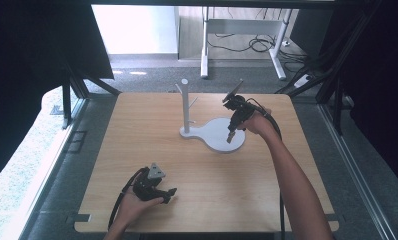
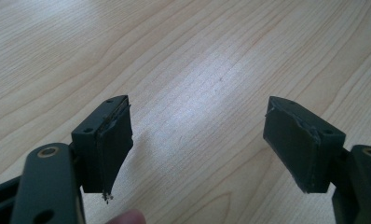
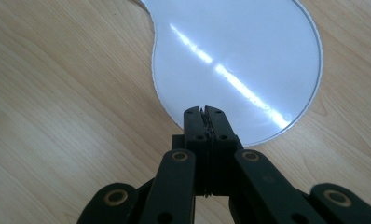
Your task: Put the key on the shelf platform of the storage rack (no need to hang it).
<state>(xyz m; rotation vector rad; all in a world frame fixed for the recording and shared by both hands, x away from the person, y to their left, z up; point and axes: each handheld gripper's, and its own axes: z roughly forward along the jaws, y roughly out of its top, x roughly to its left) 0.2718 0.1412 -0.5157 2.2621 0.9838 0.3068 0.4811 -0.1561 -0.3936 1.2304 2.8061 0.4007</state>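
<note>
Heads up: the right tool (image 1: pixel 230 136), clenched on nothing, hangs over the white stand's base (image 1: pixel 222 136) right of frame centre, so dipping could shove it or tip its post (image 1: pixel 185 104); left tool (image 1: pixel 169 194), released, lower left on the counter (image 1: pixel 152 125).

white stand base (image 3: pixel 239 60): top edge is cutting it off in the right gripper view
fingertip (image 2: pixel 125 217): bottom edge is clipping it, left gripper view
</note>
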